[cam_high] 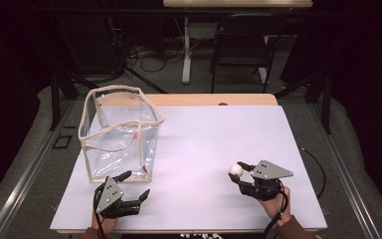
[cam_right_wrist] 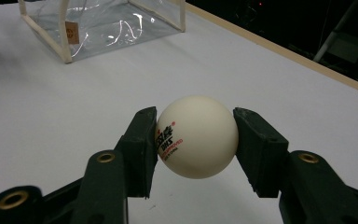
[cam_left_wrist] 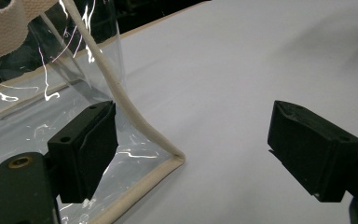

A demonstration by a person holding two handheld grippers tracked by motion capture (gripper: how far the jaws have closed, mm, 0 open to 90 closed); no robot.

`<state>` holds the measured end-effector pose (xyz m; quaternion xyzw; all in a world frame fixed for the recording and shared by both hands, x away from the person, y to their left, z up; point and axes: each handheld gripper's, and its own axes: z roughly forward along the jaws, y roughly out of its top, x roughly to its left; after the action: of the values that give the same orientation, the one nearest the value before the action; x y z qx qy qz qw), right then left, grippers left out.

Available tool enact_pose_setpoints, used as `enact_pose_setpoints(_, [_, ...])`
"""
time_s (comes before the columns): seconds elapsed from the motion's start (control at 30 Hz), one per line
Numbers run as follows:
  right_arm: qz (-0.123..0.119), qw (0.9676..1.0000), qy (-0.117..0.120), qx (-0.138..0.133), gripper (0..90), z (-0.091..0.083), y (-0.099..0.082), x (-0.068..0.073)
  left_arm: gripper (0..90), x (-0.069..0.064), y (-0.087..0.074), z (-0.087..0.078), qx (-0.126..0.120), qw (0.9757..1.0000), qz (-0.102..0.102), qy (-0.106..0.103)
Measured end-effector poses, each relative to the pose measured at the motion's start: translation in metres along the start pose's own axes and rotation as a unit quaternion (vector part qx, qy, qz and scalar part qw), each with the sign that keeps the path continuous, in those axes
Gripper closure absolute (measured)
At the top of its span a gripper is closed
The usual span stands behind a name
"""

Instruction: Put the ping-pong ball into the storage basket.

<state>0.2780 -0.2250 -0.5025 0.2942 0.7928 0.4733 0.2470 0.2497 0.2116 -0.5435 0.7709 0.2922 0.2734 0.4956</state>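
A white ping-pong ball (cam_right_wrist: 196, 136) with black and red print sits between the pads of my right gripper (cam_right_wrist: 196, 140), which is shut on it. From above, the ball (cam_high: 235, 170) shows at the tip of the right gripper (cam_high: 238, 173), near the table's front right. A clear plastic bag (cam_high: 121, 132) with cream trim stands open at the left. My left gripper (cam_high: 134, 185) stands open just in front of the bag's near corner. In the left gripper view the bag's bottom corner (cam_left_wrist: 175, 158) lies between the wide-apart pads (cam_left_wrist: 91, 149), touching neither.
The white table top (cam_high: 204, 134) has free room between the bag and the ball. Its wooden edge (cam_high: 214, 99) runs along the far side. A dark chair (cam_high: 241, 42) and a desk leg (cam_high: 186, 50) stand on the floor beyond.
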Motion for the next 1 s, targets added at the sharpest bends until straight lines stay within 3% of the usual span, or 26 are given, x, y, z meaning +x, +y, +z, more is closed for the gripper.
enact_pose_setpoints(1.0, [0.005, 0.9999, 0.006, -0.014, 50.9, 0.010, 0.016, -0.009, 15.8, 0.000, 0.000, 0.000, 0.001, 1.0000, -0.001, -0.001])
